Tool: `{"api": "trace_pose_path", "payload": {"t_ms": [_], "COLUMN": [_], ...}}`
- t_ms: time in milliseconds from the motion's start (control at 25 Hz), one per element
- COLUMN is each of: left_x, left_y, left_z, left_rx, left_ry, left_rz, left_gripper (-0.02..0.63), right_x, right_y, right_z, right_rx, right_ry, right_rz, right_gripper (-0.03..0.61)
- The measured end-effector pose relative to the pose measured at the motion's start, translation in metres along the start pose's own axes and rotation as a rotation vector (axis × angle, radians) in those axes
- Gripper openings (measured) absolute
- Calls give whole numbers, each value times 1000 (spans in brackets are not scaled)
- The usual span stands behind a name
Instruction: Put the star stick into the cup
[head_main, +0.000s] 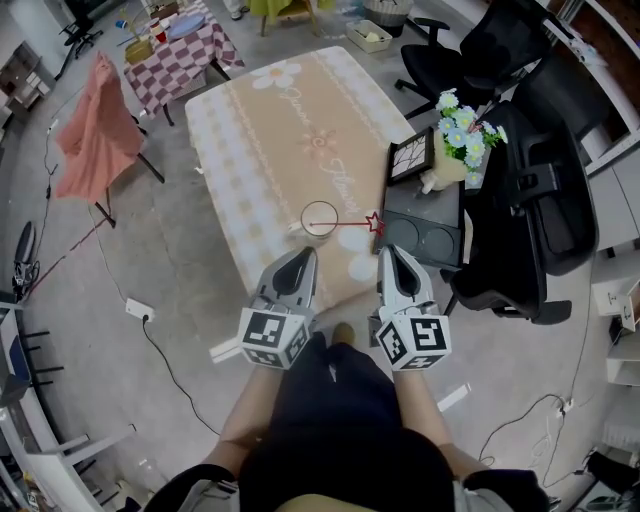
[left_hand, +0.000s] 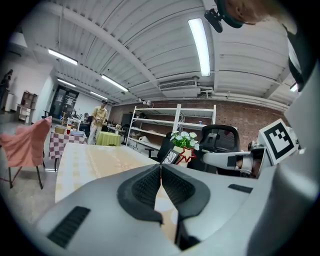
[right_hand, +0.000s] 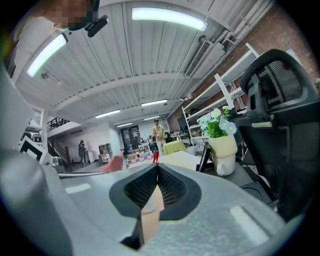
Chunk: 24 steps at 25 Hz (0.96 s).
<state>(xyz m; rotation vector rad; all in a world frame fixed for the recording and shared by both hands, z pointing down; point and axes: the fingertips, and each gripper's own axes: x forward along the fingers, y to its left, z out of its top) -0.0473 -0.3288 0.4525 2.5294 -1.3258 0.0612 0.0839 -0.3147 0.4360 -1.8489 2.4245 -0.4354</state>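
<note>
Both pairs of jaws are pressed together with nothing between them: the left gripper (head_main: 304, 254) and the right gripper (head_main: 390, 250) hang side by side at the table's 6 o'clock edge. The star stick (head_main: 375, 223) is just ahead of the right one. Its star (left_hand: 187, 154) stands a little off those tips, raised above the cloth. Its thin red shaft runs toward 9 o'clock, and the plain end shows inside the ring of the clear cup (head_main: 320, 218). To me it looks propped in the cup already, star leaning out over the rim toward 3 o'clock, though I cannot be sure. I would guess the stick is very light and fairly stiff. The shaft looks too thin to pinch well and likely to roll between the pads. The flat star, or the shaft right beneath it, looks the better hold. The cup seems light too, so levering the stick on its rim could tip it. The table (head_main: 250, 150) wears a beige flowered cloth, probably soft and a little grippy. At its 3 o'clock edge is a black stand (head_main: 440, 215) with a picture frame (head_main: 410, 157) and a vase of flowers (head_main: 455, 145), and black office chairs (head_main: 540, 190) lie beyond. At 10 o'clock a pink cloth (head_main: 95, 135) drapes a chair, at 11 a checked table (head_main: 185, 55). The floor is grey with loose cables, and strip lights hang overhead.
</note>
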Motion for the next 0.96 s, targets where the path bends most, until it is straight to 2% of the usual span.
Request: {"api": "trace_pose_path", "payload": {"t_ms": [520,960], "left_x": [2,-3], "left_y": [-8,-1], "left_z": [-9,-7], "left_rx": [-1,-4], "left_ry": [31,29], "left_rz": [-33,-23], "left_gripper": [15,15], "right_x": [-1,0], "right_y": [8,14], "right_z": [-9,-8], "right_rx": [-9,-15], "right_ry": [40,38], "right_rz": [9,18], "right_gripper": [2,3]}}
